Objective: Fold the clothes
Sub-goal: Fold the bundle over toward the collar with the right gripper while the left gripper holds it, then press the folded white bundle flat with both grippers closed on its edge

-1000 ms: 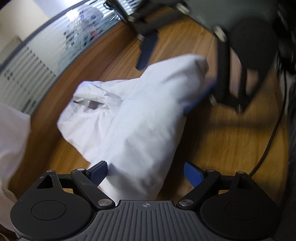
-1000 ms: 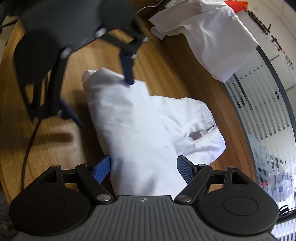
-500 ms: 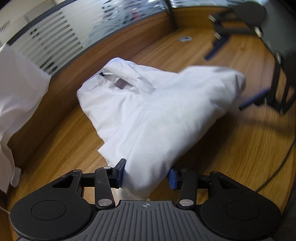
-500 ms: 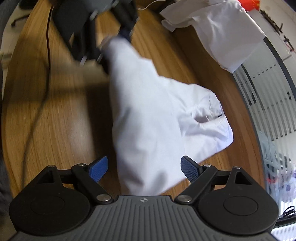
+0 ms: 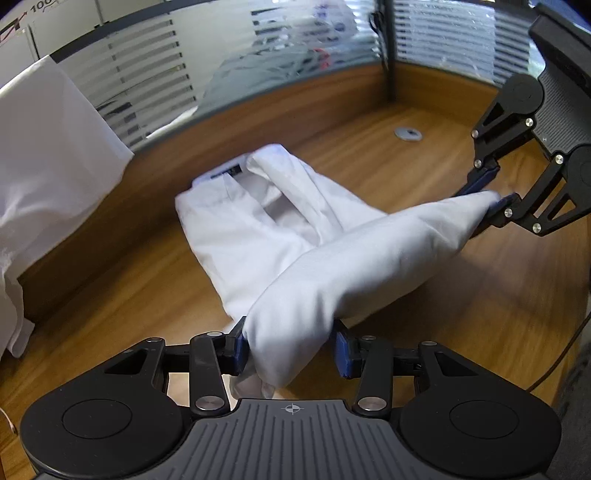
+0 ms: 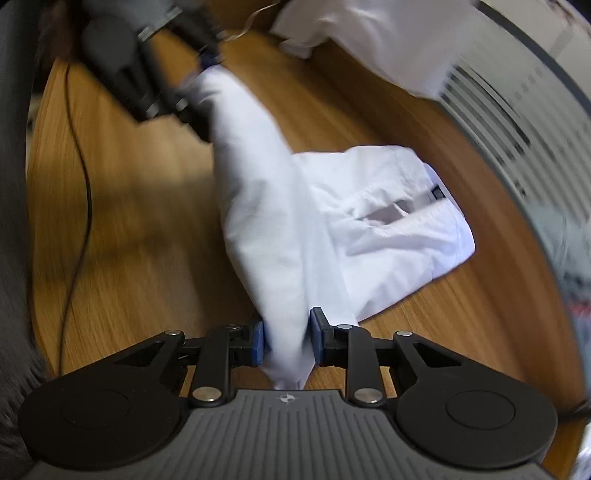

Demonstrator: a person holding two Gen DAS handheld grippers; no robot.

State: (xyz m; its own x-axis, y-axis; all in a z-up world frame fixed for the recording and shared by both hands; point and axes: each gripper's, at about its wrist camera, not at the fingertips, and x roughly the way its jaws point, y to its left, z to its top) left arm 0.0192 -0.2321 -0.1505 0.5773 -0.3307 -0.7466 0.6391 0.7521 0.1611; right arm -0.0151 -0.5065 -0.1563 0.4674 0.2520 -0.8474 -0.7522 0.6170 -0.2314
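A white shirt (image 5: pixel 255 225) lies partly folded on the wooden table (image 5: pixel 110 295), collar end toward the glass partition. Its near edge is lifted into a taut band between both grippers. My left gripper (image 5: pixel 290 349) is shut on one end of that band. In the left wrist view my right gripper (image 5: pixel 491 201) grips the other end at the right. In the right wrist view the white shirt (image 6: pixel 369 221) runs from my right gripper (image 6: pixel 286 341), shut on the cloth, up to my left gripper (image 6: pixel 201 79) at the top left, which is blurred.
More white cloth (image 5: pixel 44 158) hangs at the left by the striped glass partition (image 5: pixel 155 81); the same pile of white cloth (image 6: pixel 373 33) shows at the top of the right wrist view. A black cable (image 6: pixel 79 206) runs along the table's near side. A metal grommet (image 5: pixel 407 133) sits in the table.
Both grippers have closed on the shirt's near edge, the left first and the right after it. They have lifted it and pulled it taut between them.
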